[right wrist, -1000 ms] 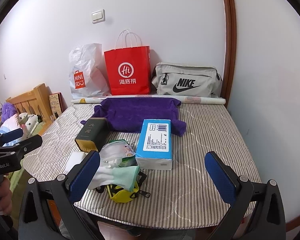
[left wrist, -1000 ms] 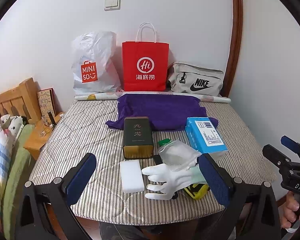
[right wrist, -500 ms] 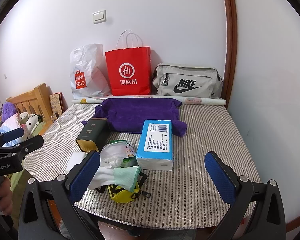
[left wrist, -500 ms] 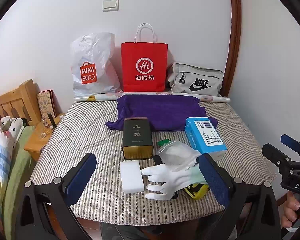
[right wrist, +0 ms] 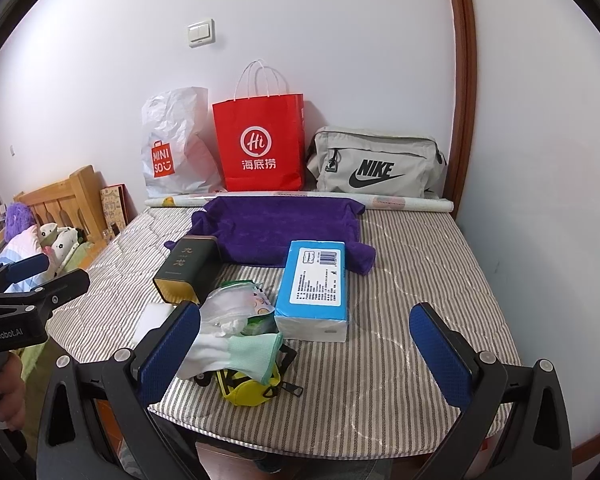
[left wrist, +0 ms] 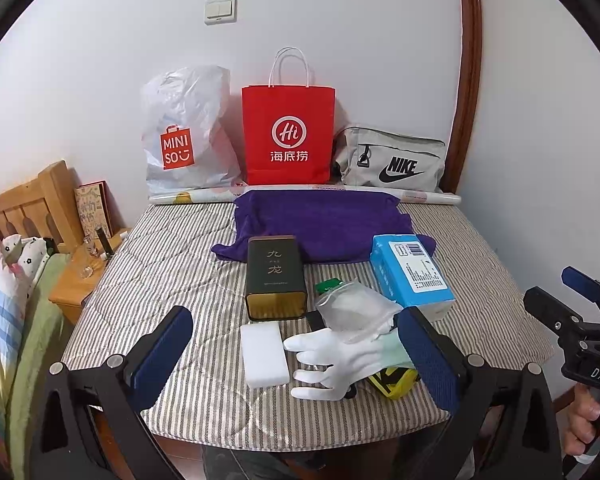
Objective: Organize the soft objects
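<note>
A purple towel (left wrist: 324, 222) (right wrist: 284, 228) lies spread at the back of the striped mattress (left wrist: 172, 264). In front of it lie a dark tea tin (left wrist: 275, 276), a blue tissue pack (left wrist: 410, 274) (right wrist: 314, 288), a clear pouch (left wrist: 354, 312), a white sponge (left wrist: 265, 354), a white glove (left wrist: 340, 360) (right wrist: 236, 350) and a yellow item (right wrist: 248, 390) under the glove. My left gripper (left wrist: 300, 360) is open, hovering at the mattress front edge over the sponge and glove. My right gripper (right wrist: 306, 354) is open, near the front edge, right of the glove.
Against the wall stand a white Miniso bag (left wrist: 184, 136), a red paper bag (left wrist: 288, 132) and a grey Nike bag (left wrist: 392, 160), with a paper roll (left wrist: 420, 198) in front. A wooden nightstand (left wrist: 80, 280) and a bed lie to the left.
Both grippers have shifted only slightly; the views drift a little. Nothing on the mattress has moved.
</note>
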Available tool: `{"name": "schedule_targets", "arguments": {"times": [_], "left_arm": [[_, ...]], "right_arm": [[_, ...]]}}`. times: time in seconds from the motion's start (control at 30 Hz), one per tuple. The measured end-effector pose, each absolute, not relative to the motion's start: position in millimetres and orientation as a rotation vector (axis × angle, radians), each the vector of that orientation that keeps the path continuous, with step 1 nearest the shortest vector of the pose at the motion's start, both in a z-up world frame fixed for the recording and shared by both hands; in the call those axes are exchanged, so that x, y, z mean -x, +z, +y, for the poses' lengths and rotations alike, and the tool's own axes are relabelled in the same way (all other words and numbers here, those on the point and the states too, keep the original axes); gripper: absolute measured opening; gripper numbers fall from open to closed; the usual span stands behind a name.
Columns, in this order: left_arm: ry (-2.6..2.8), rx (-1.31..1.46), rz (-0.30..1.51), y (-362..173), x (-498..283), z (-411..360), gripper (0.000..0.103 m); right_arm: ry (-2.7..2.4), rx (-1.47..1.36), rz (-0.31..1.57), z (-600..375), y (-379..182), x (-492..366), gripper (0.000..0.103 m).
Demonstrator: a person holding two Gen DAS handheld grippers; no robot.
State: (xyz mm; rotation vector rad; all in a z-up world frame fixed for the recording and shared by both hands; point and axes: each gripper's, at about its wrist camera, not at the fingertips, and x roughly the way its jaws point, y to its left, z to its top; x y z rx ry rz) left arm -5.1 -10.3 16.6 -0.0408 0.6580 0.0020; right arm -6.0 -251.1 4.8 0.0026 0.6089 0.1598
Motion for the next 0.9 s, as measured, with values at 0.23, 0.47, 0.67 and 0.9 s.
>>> {"name": "schedule_targets", "arguments": {"times": [0.23, 0.47, 0.67, 0.9], "left_arm": [[0.004, 0.043, 0.656, 21.7, 5.2, -9.1, 0.103], [0.003, 0.048, 0.65, 22.7, 5.2, -8.5, 0.103], [0.004, 0.054, 0.647, 24.3, 2.6, -5.0, 0.103], [0.018, 0.09, 0.658, 10.6, -12.9, 4.3, 0.103]], "right_arm": [[0.164, 0.0, 0.605, -248.8, 6.2, 7.2, 0.103], [0.169, 0.002, 0.603, -248.0, 7.4, 7.5, 0.103], [0.177, -0.001, 0.603, -246.5, 7.6, 6.0, 0.103], [0.194, 0.01, 0.631, -240.4, -4.9, -4.9, 0.103]]}}
